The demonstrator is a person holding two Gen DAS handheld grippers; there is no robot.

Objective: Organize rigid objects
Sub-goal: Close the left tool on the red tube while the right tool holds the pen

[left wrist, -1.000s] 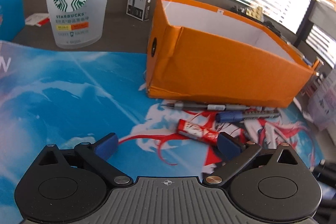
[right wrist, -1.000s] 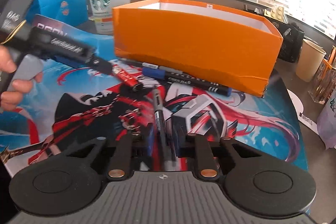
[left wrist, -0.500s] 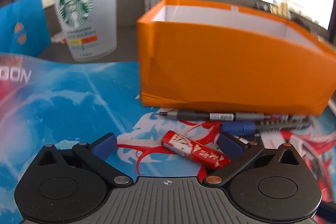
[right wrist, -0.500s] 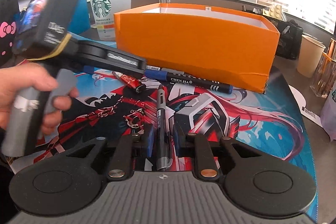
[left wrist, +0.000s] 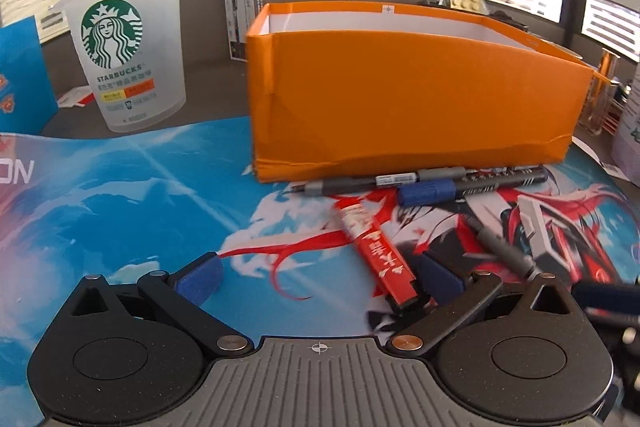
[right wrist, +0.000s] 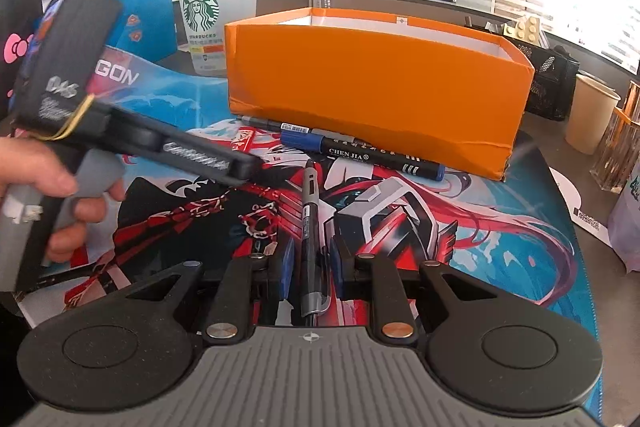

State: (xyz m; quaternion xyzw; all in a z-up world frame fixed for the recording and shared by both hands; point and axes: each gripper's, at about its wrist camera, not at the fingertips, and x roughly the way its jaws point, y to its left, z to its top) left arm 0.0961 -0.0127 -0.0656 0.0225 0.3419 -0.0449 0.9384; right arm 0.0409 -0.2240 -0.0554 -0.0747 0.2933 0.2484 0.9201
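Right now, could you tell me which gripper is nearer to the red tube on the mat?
Left. The left gripper is open around the red tube; the right gripper holds a gray pen farther off.

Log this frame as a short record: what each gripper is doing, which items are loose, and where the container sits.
left gripper: open, low over the mat, red tube lying between its fingers, not yet clamped
right gripper: shut on grey pen, pen pointing toward the box
container: orange box, open top, at the mat's far edge
loose items: blue-capped marker and a second grey pen, both lying along the box's front wall
background: Starbucks cup behind and left of the box
surface: printed desk mat
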